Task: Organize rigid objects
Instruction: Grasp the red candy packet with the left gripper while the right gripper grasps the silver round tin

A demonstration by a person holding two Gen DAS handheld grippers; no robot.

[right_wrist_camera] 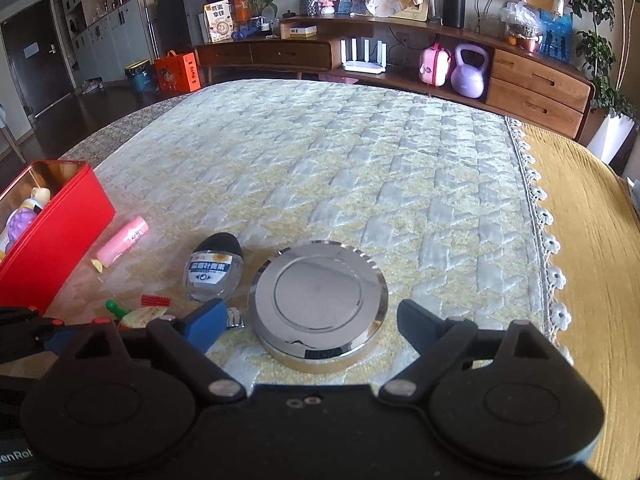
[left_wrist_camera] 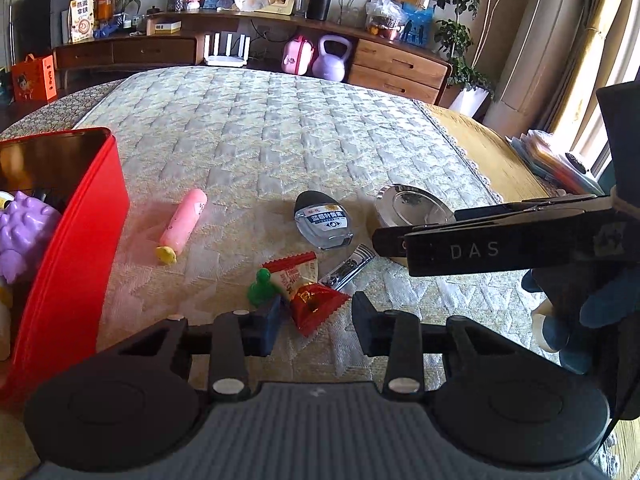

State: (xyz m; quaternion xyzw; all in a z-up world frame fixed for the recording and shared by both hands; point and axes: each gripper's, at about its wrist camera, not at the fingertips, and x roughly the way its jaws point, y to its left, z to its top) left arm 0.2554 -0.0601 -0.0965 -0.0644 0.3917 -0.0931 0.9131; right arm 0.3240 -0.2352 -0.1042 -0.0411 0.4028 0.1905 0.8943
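On the quilted table cover lie a pink tube [left_wrist_camera: 182,225] [right_wrist_camera: 122,241], a clear bottle with a black cap [left_wrist_camera: 322,218] [right_wrist_camera: 214,268], a round chrome tin [right_wrist_camera: 318,300] [left_wrist_camera: 412,205], nail clippers [left_wrist_camera: 349,266], a green pawn [left_wrist_camera: 261,284] and red snack packets [left_wrist_camera: 314,304]. My left gripper [left_wrist_camera: 316,326] is open, low over the red packets. My right gripper [right_wrist_camera: 310,328] is open, its fingers either side of the chrome tin. A red metal box [left_wrist_camera: 68,256] [right_wrist_camera: 52,236] at the left holds a purple toy [left_wrist_camera: 22,232].
The right gripper's body [left_wrist_camera: 500,240] crosses the right side of the left wrist view. A yellow cloth with a lace edge [right_wrist_camera: 580,248] covers the table's right part. A wooden sideboard [right_wrist_camera: 440,60] with a purple kettlebell [right_wrist_camera: 470,72] stands behind.
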